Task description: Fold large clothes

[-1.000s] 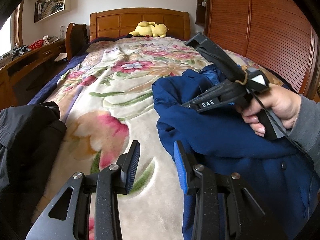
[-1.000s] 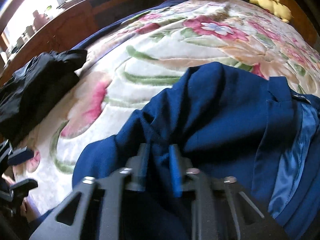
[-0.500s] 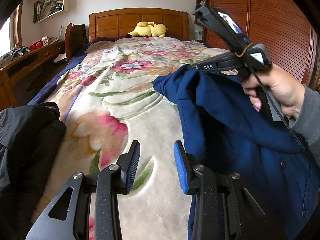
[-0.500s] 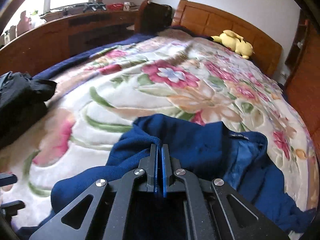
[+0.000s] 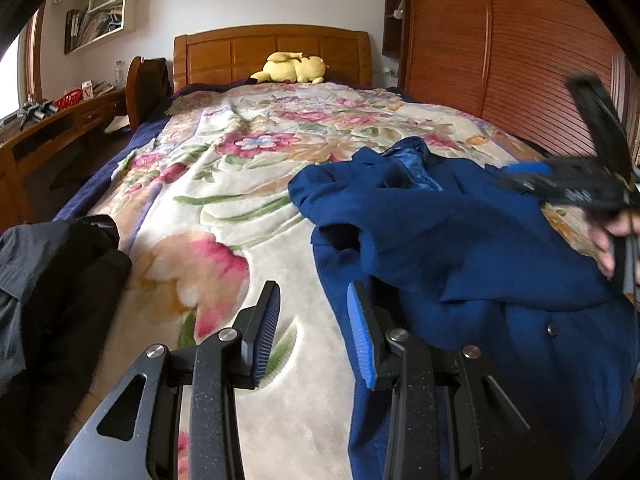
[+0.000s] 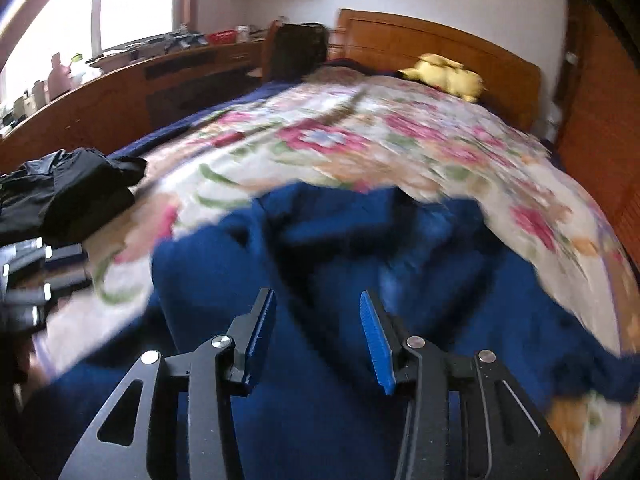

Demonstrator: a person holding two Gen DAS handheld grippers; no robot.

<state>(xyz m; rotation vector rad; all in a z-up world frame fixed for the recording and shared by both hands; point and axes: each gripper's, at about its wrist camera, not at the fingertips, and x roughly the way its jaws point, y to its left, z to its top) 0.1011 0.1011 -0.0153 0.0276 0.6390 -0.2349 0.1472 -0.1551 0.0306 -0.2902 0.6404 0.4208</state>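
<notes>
A dark blue coat (image 5: 460, 240) lies rumpled on the right half of the floral bedspread (image 5: 224, 208). It also fills the lower middle of the right wrist view (image 6: 320, 264). My left gripper (image 5: 314, 332) is open and empty, low over the bedspread at the coat's left edge. My right gripper (image 6: 318, 340) is open and empty just above the coat. In the left wrist view it shows blurred at the far right (image 5: 520, 174), held in a hand.
A black garment (image 5: 48, 280) lies heaped at the bed's left edge, also in the right wrist view (image 6: 64, 192). A yellow plush toy (image 5: 292, 68) sits by the wooden headboard (image 5: 272, 50). A wooden desk (image 5: 48, 128) runs along the left. A wooden wardrobe (image 5: 520, 60) stands on the right.
My right gripper was shut on the blue coat and lifting it. It has opened, dropped the coat onto the bed, and swung to the right. The left gripper has not moved.
</notes>
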